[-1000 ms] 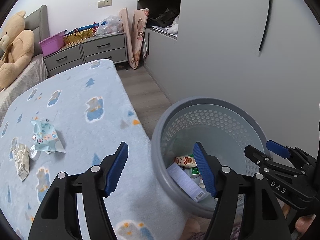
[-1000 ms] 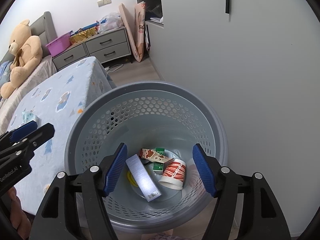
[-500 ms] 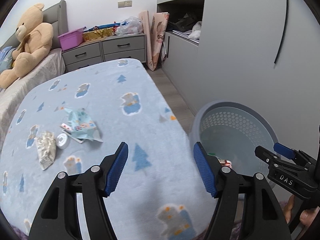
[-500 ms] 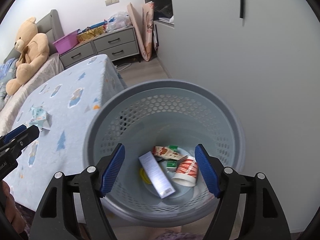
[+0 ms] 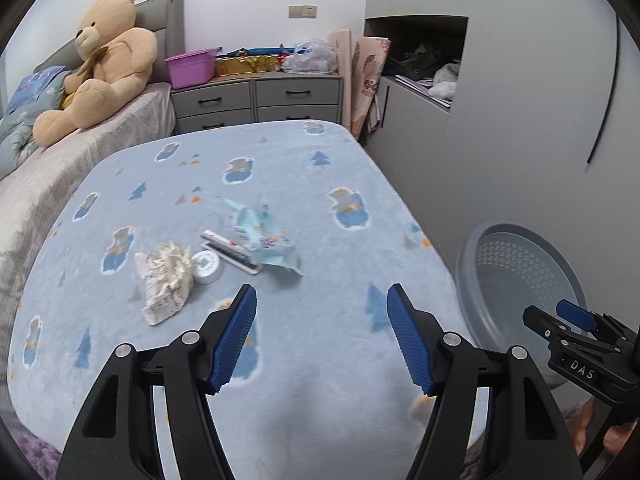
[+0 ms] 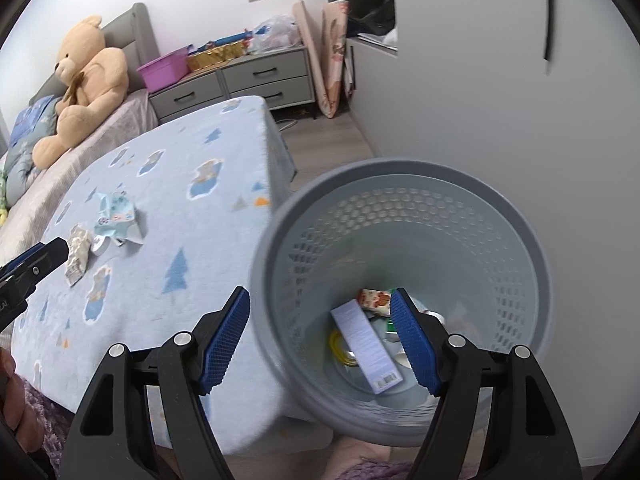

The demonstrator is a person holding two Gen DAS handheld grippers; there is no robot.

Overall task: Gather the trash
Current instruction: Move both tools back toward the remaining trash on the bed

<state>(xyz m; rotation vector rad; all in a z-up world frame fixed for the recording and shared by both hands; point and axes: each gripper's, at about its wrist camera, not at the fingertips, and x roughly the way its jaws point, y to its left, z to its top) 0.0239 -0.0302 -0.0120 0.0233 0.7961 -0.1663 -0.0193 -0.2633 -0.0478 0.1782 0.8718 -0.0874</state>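
Meanwhile, your left gripper point(image 5: 321, 334) hangs spread and empty at lower centre, over the blanket point(image 5: 280, 360); mid-frame, a flat carton point(image 5: 230, 254) runs upper left to lower right beside crumpled paper point(image 5: 164, 280). Your right gripper point(image 6: 320, 338), also spread, holds nothing above the bin point(image 6: 400, 184), lower right.

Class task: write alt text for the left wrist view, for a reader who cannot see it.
An open, empty left tool points at trash on a blue blanket: crumpled paper, a white lid and a pale blue wrapper. A grey basket stands to the right.
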